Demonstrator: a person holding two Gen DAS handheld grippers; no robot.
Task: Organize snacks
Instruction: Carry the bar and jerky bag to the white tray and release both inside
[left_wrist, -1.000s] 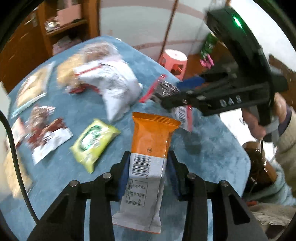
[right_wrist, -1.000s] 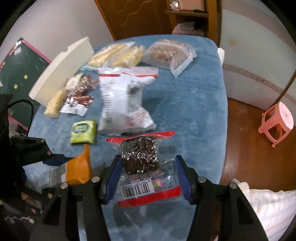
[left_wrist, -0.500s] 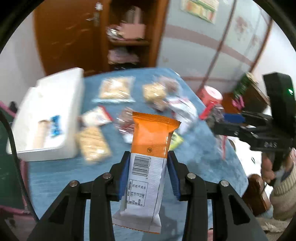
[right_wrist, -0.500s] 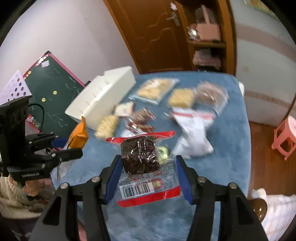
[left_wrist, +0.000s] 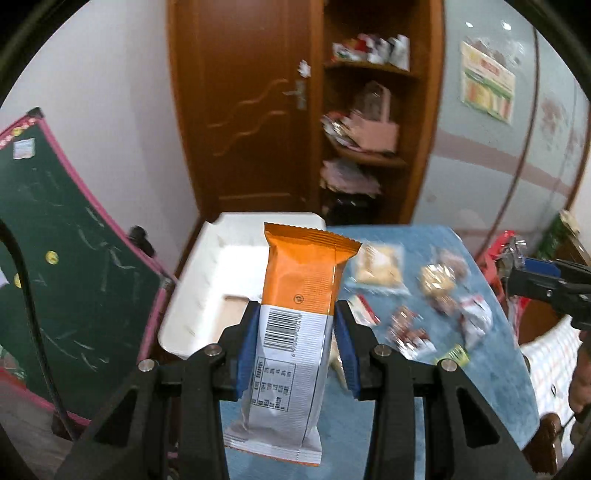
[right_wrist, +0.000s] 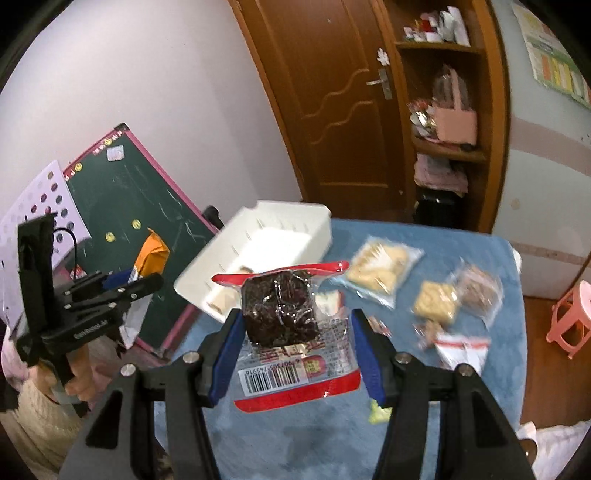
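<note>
My left gripper (left_wrist: 297, 345) is shut on an orange and grey snack pack (left_wrist: 295, 317), held upright above the blue table (left_wrist: 424, 398). My right gripper (right_wrist: 297, 345) is shut on a clear, red-edged packet of dark snack (right_wrist: 286, 314). A white divided tray (left_wrist: 199, 295) sits at the table's far left corner, just beyond both packs; in the right wrist view the white tray (right_wrist: 295, 229) shows something pale inside. From the right wrist view the left gripper (right_wrist: 122, 288) with its orange pack (right_wrist: 151, 254) is at the left. The right gripper's tip (left_wrist: 543, 280) enters the left wrist view's right edge.
Several loose snack bags (right_wrist: 384, 269) lie on the table right of the tray, a small green pack (left_wrist: 452, 356) among them. A green chalkboard (left_wrist: 48, 273) leans left of the table. A wooden door (left_wrist: 255, 110) and shelves (left_wrist: 369, 122) stand behind. A pink stool (right_wrist: 572, 317) is at right.
Both grippers rose and swung left, still holding their packs. The view moved from the loose snacks on the table toward the white tray, the chalkboard and the door.
</note>
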